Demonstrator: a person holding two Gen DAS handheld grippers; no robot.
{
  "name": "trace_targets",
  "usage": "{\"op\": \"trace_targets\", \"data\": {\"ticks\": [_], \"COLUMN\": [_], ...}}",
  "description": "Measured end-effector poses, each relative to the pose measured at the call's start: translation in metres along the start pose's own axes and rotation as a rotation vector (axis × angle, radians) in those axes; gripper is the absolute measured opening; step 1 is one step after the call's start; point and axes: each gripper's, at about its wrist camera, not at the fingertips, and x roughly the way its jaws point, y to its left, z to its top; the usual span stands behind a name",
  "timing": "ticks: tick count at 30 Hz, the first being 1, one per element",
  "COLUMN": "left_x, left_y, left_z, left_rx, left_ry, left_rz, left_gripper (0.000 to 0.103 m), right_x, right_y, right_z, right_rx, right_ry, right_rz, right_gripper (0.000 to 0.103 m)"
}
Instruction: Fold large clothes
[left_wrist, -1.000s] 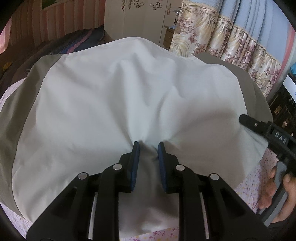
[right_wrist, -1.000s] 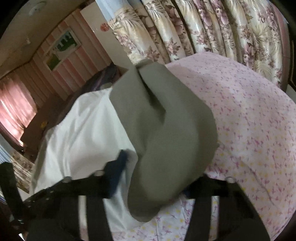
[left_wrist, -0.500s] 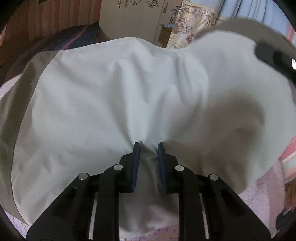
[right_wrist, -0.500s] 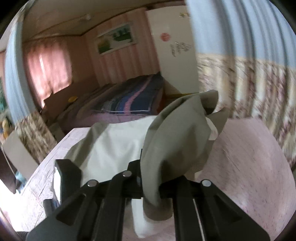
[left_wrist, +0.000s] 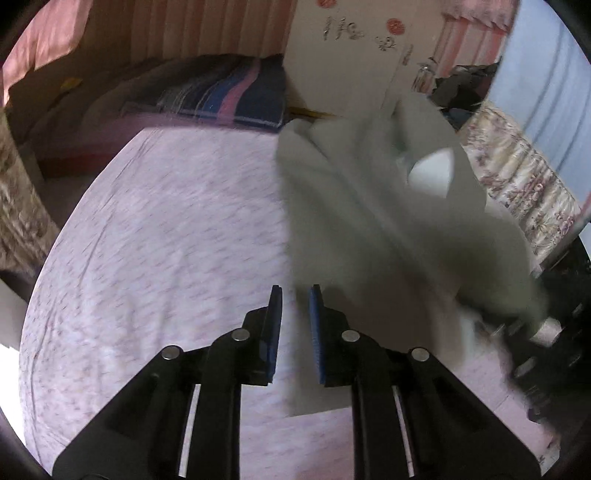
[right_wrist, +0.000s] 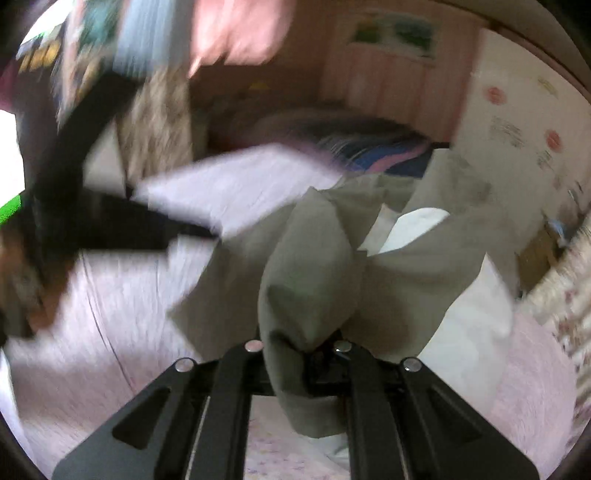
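Observation:
A large garment, grey-green outside and white inside, hangs bunched and blurred over the pink flowered bedsheet. In the left wrist view its straight left edge runs down between the blue pads of my left gripper. That gripper's jaws are closing, with the cloth against the right pad. My right gripper is shut on a thick grey fold of the garment, which covers its pads. In the right wrist view a blurred black gripper body crosses the left side.
Behind the bed lies a second bed with a striped blanket. A white wardrobe stands at the back. Flowered curtains hang to the right. Dark furniture sits at the right edge.
The garment lay spread flat and now hangs lifted and bunched to the right, baring the sheet. Both grippers swept sideways with it. The right gripper closed on the grey fold and rolled.

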Motion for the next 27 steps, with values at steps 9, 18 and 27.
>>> {"op": "trace_targets", "data": {"ticks": [9,18,27], "left_x": [0.01,-0.015,-0.022], "left_y": [0.028,-0.017,-0.08], "left_z": [-0.014,0.009,0.022], "left_rx": [0.001,0.079,0.121], "left_ry": [0.038,-0.043,-0.052], "left_rz": [0.017,-0.004,-0.145], "left_gripper": [0.015,0.057,0.086], "right_x": [0.017,-0.095,-0.095], "right_y": [0.022,-0.021,-0.155], "right_z": [-0.018,-0.013,-0.055], "right_rx": [-0.084,0.003,0.494], "right_ry": [0.095,-0.033,-0.063], "right_rz": [-0.041,-0.014,-0.077], "right_gripper": [0.03,0.075,0.075]}}
